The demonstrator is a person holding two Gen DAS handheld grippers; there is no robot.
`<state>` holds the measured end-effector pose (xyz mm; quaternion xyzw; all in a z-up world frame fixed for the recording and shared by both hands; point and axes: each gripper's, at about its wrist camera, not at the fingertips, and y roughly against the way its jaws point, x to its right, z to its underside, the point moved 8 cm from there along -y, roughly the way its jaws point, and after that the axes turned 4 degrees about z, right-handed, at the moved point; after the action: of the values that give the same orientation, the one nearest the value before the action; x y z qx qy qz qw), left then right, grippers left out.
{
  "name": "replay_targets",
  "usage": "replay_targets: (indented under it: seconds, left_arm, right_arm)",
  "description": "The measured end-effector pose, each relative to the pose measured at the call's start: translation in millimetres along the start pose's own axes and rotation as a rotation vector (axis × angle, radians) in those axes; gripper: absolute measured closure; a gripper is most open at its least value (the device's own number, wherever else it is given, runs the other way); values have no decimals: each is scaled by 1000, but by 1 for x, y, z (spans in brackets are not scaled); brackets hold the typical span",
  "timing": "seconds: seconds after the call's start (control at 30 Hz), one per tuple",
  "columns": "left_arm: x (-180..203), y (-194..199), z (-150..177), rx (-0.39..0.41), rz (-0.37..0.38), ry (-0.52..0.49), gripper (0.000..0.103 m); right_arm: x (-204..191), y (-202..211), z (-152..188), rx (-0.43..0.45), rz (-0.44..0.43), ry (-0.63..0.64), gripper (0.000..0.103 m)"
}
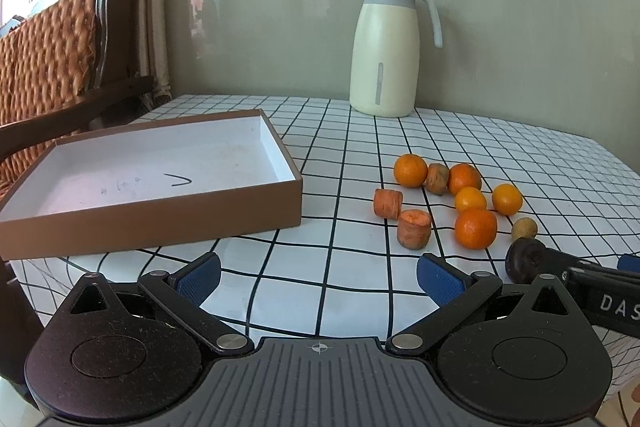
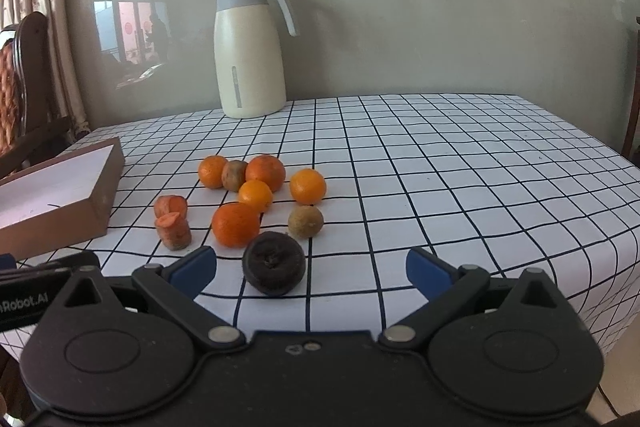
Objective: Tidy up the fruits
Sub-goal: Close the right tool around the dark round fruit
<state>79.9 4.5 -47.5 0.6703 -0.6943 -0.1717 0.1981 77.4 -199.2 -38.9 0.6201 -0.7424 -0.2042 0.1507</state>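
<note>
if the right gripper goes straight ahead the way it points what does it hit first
Most likely the dark fruit: it lies on the table just beyond the open right gripper, a little left of its centre line. Depth is hard to judge, but behind it come a brownish fruit and an orange.

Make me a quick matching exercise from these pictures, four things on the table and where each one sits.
Things:
1. box
2. thermos jug
3. dark shrivelled fruit
4. upright carrot chunk

Places:
A. table's back, by the wall
B. left of the fruit pile
C. nearest the right gripper
D. between box and oranges

Pairs: 1-B, 2-A, 3-C, 4-D
</note>
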Motion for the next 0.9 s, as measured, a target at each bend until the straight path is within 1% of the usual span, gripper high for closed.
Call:
replay_targets:
  seconds: [0.07,0.2,0.27,0.43,0.53,0.67,0.73,0.87,0.9]
  left_arm:
    - [1,-1,0,-2,3,-1,0]
    - [5,-6,1,-8,8,-10,0]
    - [6,-8,1,-11,8,-14,0]
    - [7,-13,1,-26,7,-13,0]
    - [6,-16,1,-33,12,-4,0]
    - [7,-19,0,-41,16,2,0]
    - [8,-21,0,-44,18,2,0]
    - [10,-24,0,-52,18,-2,0]
    - [9,-25,0,-54,19,0,0]
  right_arm:
    - [-1,-3,-2,21,1,-7,8]
    - [-2,-14,-3,-13,-9,-46,9]
    - [-1,-17,-3,-15,10,-15,11]
    - [-7,-28,-1,-54,-4,-26,21]
    - [-9,-32,1,-72,0,-14,24]
    - [-14,-35,0,-77,-11,-15,26]
    - [-16,-37,0,-82,-23,-9,31]
    - [-20,-39,2,-103,-40,-4,35]
    - [-21,-40,2,-107,-48,-7,38]
